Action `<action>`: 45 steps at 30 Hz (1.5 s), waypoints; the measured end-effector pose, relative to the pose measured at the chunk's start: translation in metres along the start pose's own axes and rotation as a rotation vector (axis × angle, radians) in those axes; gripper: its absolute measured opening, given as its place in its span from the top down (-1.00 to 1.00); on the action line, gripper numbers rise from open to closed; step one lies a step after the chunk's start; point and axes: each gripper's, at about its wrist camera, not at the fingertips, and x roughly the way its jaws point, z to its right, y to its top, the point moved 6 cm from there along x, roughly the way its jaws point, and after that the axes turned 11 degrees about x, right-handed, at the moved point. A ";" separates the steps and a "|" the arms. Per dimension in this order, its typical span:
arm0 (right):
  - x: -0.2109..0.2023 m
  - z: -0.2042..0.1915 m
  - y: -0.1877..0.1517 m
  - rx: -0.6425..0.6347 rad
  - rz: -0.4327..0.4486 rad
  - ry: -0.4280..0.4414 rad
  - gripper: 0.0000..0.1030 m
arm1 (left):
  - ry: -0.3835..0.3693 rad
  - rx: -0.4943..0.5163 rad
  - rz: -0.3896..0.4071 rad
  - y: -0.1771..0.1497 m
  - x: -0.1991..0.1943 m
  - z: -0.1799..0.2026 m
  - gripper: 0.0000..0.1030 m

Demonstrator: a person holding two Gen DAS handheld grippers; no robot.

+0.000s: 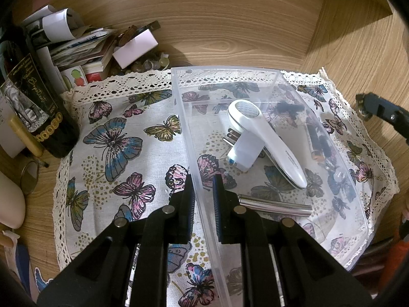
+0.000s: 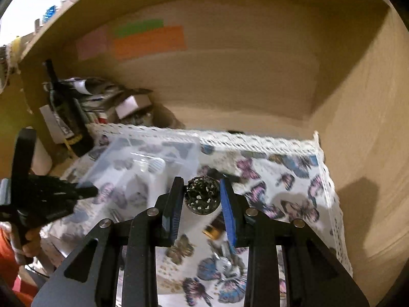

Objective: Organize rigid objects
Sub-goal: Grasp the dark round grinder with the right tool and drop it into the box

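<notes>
A clear plastic bin [image 1: 260, 73] sits on a butterfly-print cloth [image 1: 120, 138] inside a wooden shelf. My left gripper [image 1: 203, 186] straddles the bin's left wall, with the jaws close on either side of it. In the bin lie a white lint shaver [image 1: 271, 135], a white plug adapter [image 1: 242, 153], a silver metal bar [image 1: 274, 206] and some dark batteries [image 1: 317, 140]. My right gripper [image 2: 202, 194] is shut on a dark perforated metal ball [image 2: 202, 195] and holds it above the cloth, to the right of the bin [image 2: 143, 158]. The right gripper's tip [image 1: 364, 106] shows at the right edge of the left wrist view.
A dark wine bottle [image 1: 38, 107] stands at the left of the cloth. Behind it are stacked papers and a small white box [image 1: 134, 47]. The wooden side wall [image 2: 363, 128] closes the right. A gold-tipped battery [image 2: 212, 231] and small clear beads [image 2: 225, 263] lie under the right gripper.
</notes>
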 end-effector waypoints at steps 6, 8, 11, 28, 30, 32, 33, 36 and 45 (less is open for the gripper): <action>0.003 -0.029 0.002 -0.046 0.001 0.060 0.49 | 0.001 0.000 0.000 0.000 0.000 0.000 0.74; 0.008 -0.039 -0.001 -0.064 -0.015 0.083 0.49 | 0.001 0.000 0.000 0.000 0.000 0.000 0.74; 0.016 -0.052 -0.009 -0.103 -0.046 0.106 0.49 | 0.001 0.000 0.000 0.000 0.000 0.001 0.74; 0.077 -0.086 -0.056 -0.240 -0.306 0.098 0.48 | 0.002 -0.001 0.001 0.000 0.000 0.001 0.74; 0.080 -0.086 -0.057 -0.235 -0.318 0.102 0.48 | 0.003 0.000 0.001 0.000 0.000 0.001 0.74; 0.080 -0.086 -0.057 -0.234 -0.323 0.100 0.47 | 0.002 -0.001 0.001 -0.001 0.000 0.001 0.74; 0.080 -0.086 -0.056 -0.232 -0.319 0.099 0.48 | 0.002 -0.002 0.001 0.000 0.000 0.001 0.74; 0.077 -0.085 -0.052 -0.224 -0.301 0.096 0.47 | 0.003 -0.001 0.001 -0.001 0.000 0.001 0.74; 0.051 -0.078 -0.030 -0.175 -0.193 0.088 0.31 | 0.003 -0.001 0.001 -0.001 0.000 0.001 0.74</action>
